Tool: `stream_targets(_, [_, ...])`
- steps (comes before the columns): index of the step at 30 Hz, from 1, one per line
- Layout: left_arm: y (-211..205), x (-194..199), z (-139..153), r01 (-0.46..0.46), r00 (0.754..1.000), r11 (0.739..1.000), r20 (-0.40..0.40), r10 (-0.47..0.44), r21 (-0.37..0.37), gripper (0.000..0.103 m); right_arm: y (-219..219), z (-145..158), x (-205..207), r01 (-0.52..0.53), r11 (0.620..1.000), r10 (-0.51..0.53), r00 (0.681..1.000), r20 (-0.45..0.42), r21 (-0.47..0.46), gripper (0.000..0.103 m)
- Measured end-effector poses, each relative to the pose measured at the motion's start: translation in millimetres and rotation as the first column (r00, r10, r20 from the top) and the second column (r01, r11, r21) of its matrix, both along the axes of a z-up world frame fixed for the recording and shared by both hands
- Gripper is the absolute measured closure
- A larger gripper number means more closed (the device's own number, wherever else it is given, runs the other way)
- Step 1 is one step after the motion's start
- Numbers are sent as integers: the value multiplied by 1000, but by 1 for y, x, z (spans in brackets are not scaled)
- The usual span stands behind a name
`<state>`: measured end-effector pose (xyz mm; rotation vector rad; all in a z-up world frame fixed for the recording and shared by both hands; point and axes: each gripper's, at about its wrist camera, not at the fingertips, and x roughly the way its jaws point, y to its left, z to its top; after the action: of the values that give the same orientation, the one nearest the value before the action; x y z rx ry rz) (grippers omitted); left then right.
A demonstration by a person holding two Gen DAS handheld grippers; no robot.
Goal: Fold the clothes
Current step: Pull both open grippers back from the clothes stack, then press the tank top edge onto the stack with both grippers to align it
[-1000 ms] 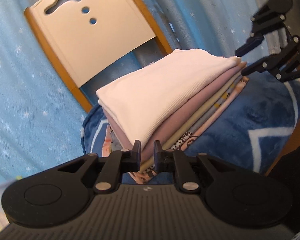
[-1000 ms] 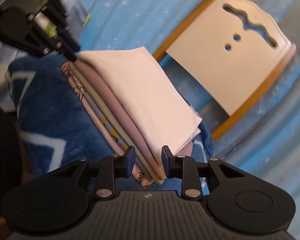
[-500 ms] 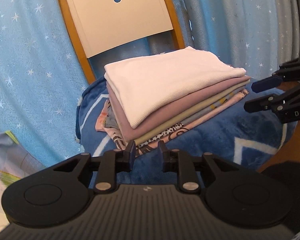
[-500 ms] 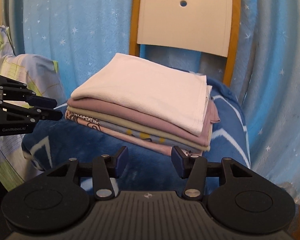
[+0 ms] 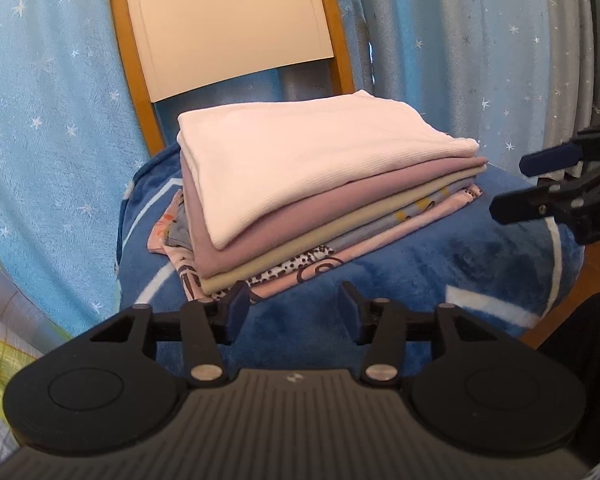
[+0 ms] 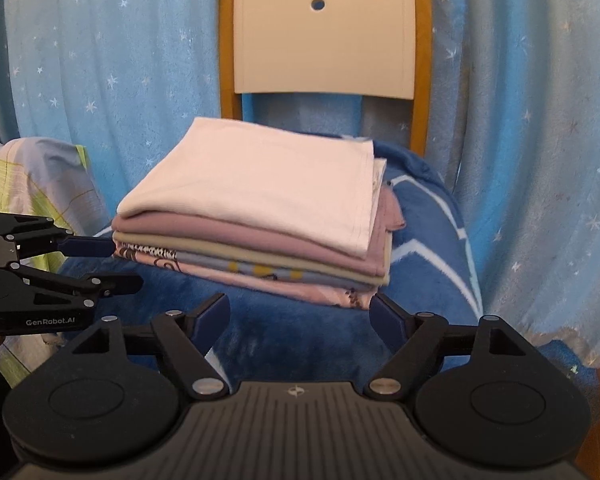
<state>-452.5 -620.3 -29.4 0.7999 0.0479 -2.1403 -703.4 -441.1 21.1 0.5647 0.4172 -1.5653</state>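
Bare blue blanket (image 6: 300, 340) lies open on the near side of the stack of folded clothes (image 6: 260, 204), and a strip more on its right. The chair back (image 6: 324, 28) blocks the far side. The 2 grippers, left (image 6: 116, 264) and right (image 5: 508, 182), flank the stack with jaws apart, touching nothing.

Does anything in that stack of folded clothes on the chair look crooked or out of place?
Mostly tidy. The white ribbed top sits square on the mauve one. The pink patterned bottom garment pokes out past the stack's left edge with a loose, crumpled corner, and the mauve layer's far-right corner sticks out a little. Nothing has slipped off the blue fleece blanket.
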Motion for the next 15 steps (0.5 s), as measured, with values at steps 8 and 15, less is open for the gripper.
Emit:
stream_targets(8, [6, -7, 5, 101, 982, 976, 174, -67, -195, 57, -6, 1, 9, -91, 994, 85, 992, -96, -63, 26])
stream_targets(15, [7, -16, 3, 234, 926, 915, 362, -107, -328, 80, -24, -1, 22, -248, 969, 216, 863, -457, -9, 68])
